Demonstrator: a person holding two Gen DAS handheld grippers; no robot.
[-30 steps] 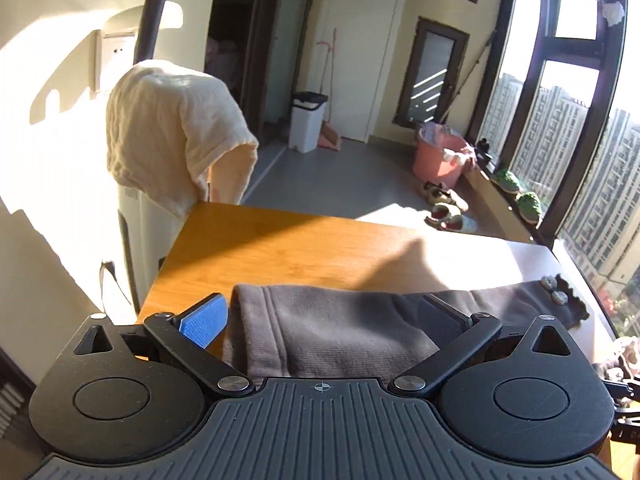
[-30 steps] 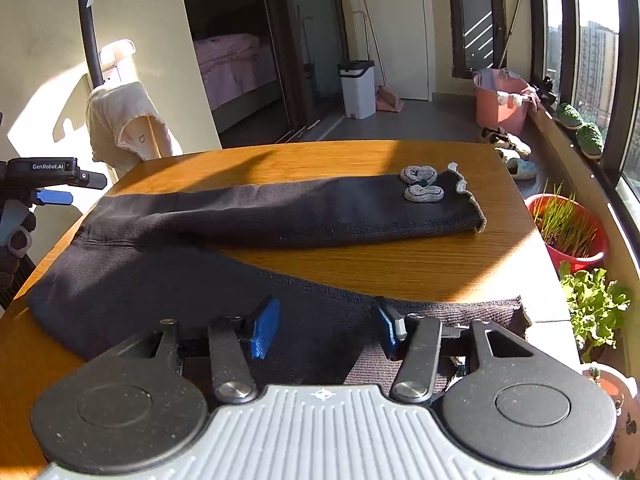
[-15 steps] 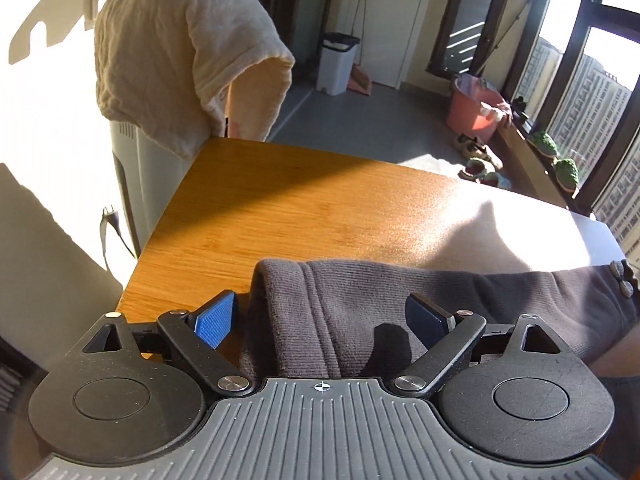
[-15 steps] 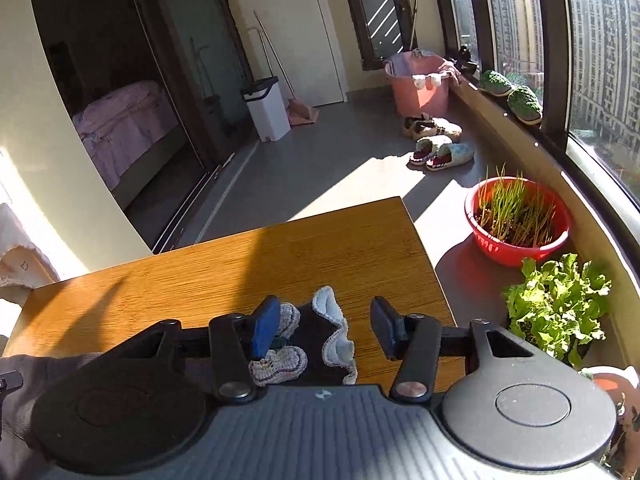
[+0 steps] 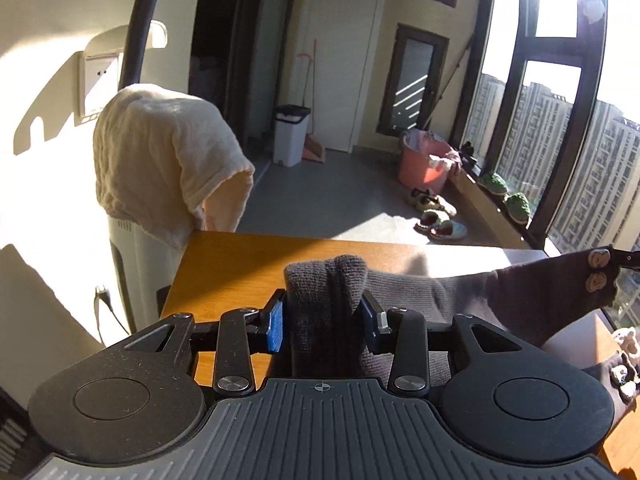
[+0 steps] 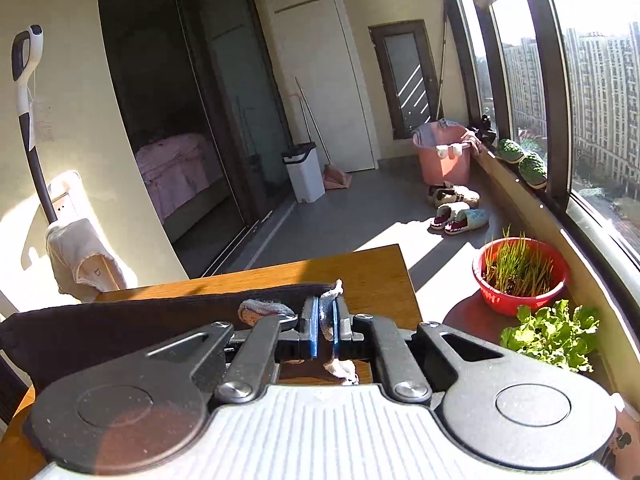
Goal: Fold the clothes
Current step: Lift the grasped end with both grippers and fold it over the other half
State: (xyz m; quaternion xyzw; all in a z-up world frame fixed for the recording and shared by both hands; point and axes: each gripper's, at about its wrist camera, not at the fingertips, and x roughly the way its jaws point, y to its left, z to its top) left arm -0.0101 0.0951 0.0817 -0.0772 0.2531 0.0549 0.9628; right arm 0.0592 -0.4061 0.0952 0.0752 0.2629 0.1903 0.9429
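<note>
The left claw [image 5: 323, 319] is clenched on a thick bunch of dark grey knit, the waistband end of the trousers [image 5: 472, 300], gathered into a lump between the blue pads. The right claw [image 6: 325, 325] is clamped tight on the other end, at a thin pale frilled cuff [image 6: 334, 292] beside a small knitted ornament [image 6: 262, 307] on the leg.

Between the two grips the trousers run as one long dark band across the wooden worktop [image 5: 240, 264]. The long axis lies roughly parallel to the worktop's far edge, with the waist toward the left side and the cuff toward the right corner by the window. In the left view the cuff end looks lifted clear of the wood, and the middle sags toward it.

The risks start at the grips. The right claw seems to bite only the frill, so a hard pull could let that thin edge slip out or stretch the trim. The left claw holds a bulky wad, which may carry uneven layers and set a crooked fold. If the two ends travel unevenly, the band could twist, or its slack middle could drag and wrinkle. A second leg [image 5: 616, 364] near the right edge could slide off.
</note>
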